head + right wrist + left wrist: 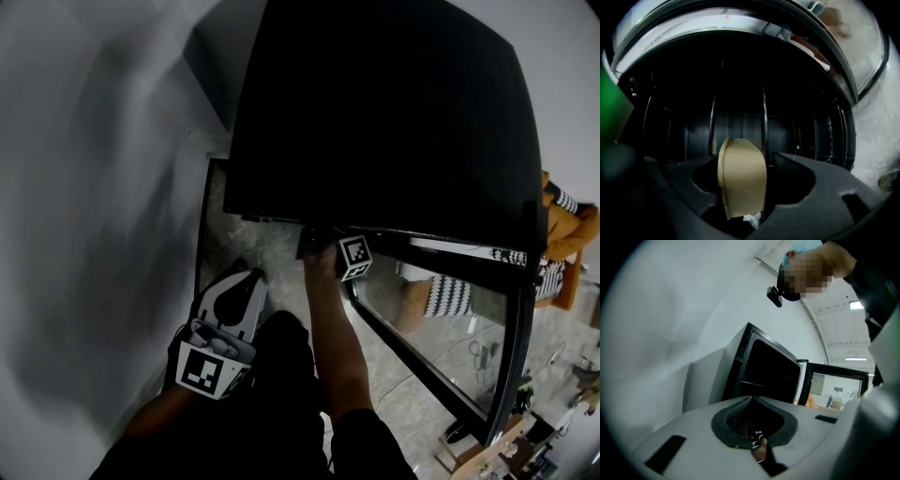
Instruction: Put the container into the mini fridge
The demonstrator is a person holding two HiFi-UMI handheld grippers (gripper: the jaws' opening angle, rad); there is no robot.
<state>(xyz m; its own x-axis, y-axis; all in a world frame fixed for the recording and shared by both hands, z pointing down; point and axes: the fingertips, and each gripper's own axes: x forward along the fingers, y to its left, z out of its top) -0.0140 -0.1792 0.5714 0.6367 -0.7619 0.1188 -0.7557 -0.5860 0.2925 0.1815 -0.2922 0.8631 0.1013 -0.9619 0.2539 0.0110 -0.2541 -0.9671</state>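
Observation:
The black mini fridge (375,103) stands below me with its glass door (441,319) swung open to the right. My right arm reaches into it; only the marker cube (354,256) shows under the top's front edge. In the right gripper view a tan container (740,173) stands upright inside the dark fridge, between the jaws of my right gripper (743,183). The jaws stand wide and do not press on it. My left gripper (246,281) hangs back at the lower left, jaws together and empty. It faces the open fridge (768,371) from a distance.
A pale grey wall (94,187) runs along the left of the fridge. Stone floor (225,225) lies in front of it. Dark wire bars (764,108) line the fridge interior. A green object (609,103) sits at the left edge of the right gripper view.

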